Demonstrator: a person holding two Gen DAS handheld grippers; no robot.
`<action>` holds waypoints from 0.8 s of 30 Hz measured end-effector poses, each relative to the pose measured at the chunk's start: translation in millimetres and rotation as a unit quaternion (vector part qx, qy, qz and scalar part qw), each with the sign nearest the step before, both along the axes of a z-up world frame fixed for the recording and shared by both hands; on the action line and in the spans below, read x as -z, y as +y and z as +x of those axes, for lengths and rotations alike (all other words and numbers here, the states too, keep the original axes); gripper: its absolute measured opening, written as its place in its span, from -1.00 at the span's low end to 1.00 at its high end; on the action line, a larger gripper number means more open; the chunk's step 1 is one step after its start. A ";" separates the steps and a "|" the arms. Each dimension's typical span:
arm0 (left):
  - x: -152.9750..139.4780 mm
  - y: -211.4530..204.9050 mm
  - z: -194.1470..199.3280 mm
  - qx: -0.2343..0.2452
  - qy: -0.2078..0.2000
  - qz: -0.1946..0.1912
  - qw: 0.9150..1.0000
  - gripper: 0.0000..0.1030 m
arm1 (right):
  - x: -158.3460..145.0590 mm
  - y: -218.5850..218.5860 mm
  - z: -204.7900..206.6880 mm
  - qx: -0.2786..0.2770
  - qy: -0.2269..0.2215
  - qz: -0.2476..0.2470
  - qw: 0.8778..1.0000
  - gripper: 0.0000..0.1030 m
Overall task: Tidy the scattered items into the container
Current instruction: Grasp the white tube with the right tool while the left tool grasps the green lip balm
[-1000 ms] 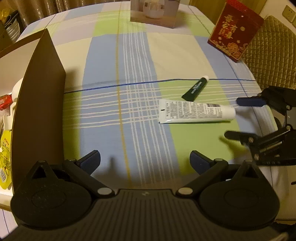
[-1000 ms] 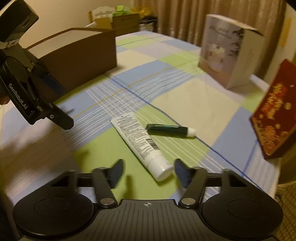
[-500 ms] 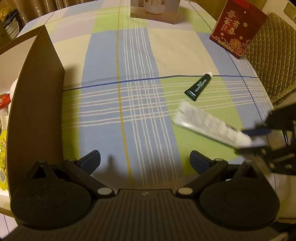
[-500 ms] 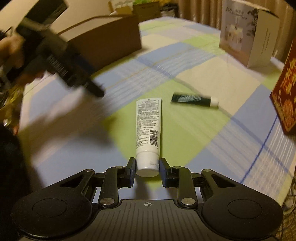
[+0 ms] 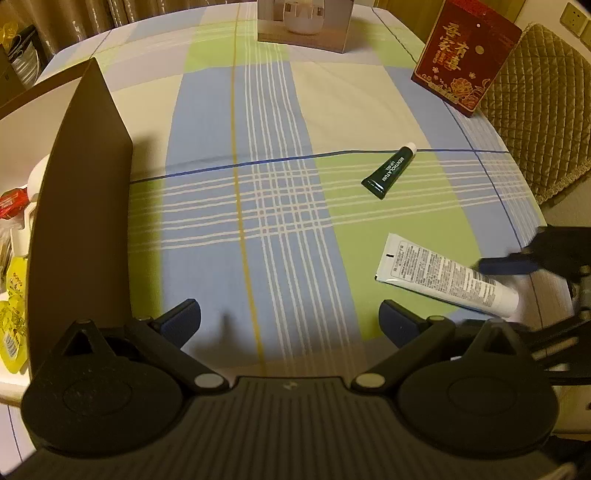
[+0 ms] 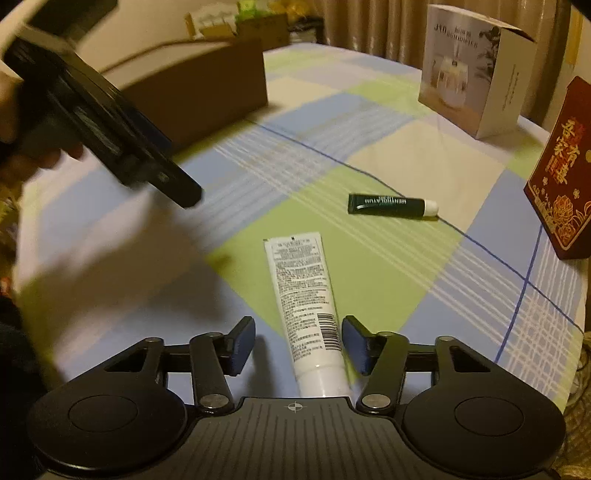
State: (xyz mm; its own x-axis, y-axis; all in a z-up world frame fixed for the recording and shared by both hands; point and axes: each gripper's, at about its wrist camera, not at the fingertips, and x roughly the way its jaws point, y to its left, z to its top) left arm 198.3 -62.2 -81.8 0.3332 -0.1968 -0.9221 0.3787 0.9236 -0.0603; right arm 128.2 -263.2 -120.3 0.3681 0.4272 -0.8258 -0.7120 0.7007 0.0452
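A white tube (image 6: pixel 306 302) lies on the checked tablecloth, cap end toward me, between the fingers of my right gripper (image 6: pixel 298 343). Its jaws are opening, and a gap shows beside the left pad (image 6: pixel 242 345), so the pads do not press the tube. In the left wrist view the same white tube (image 5: pixel 443 275) lies at the right, by the right gripper's blue finger (image 5: pixel 506 266). A small dark green tube (image 6: pixel 388 205) (image 5: pixel 389 171) lies farther out. My left gripper (image 5: pixel 290 317) hovers open and empty beside the brown box (image 5: pixel 81 206) (image 6: pixel 207 88).
Yellow packets (image 5: pixel 14 295) and a red item (image 5: pixel 13 201) lie inside the brown box. A white product box (image 5: pixel 304 22) and a red gift box (image 5: pixel 465 59) stand at the far side. A quilted cushion (image 5: pixel 535 110) lies beyond the table's right edge.
The right gripper closed on the white tube's cap end and swung it round toward the near right. Its jaws have since widened, and the tube reaches deeper between them. The left gripper stayed put.
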 end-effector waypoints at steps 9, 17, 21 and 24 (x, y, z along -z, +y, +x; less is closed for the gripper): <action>2.0 -10.7 -5.2 0.035 -0.002 -0.012 0.999 0.92 | -3.7 -36.0 -5.2 0.100 0.028 -0.011 0.994 -0.32; 5.6 -55.5 6.7 0.120 -0.040 -0.014 0.992 0.82 | -6.1 -60.7 18.9 0.269 0.010 -0.005 0.963 -0.32; 11.6 -83.2 21.7 0.173 -0.074 -0.001 0.982 0.63 | -6.0 -61.2 27.6 0.296 0.002 0.000 0.955 -0.32; 16.3 -100.9 35.3 0.198 -0.093 0.007 0.976 0.49 | -5.2 -63.4 29.5 0.303 -0.002 0.002 0.953 -0.32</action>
State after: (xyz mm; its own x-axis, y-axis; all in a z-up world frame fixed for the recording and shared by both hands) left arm 233.6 -163.1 -98.0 0.3962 -0.3316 -0.8562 0.7087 0.7033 0.0555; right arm 157.8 -326.7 -115.1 0.5510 0.1385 -0.8229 -0.1774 0.9830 0.0467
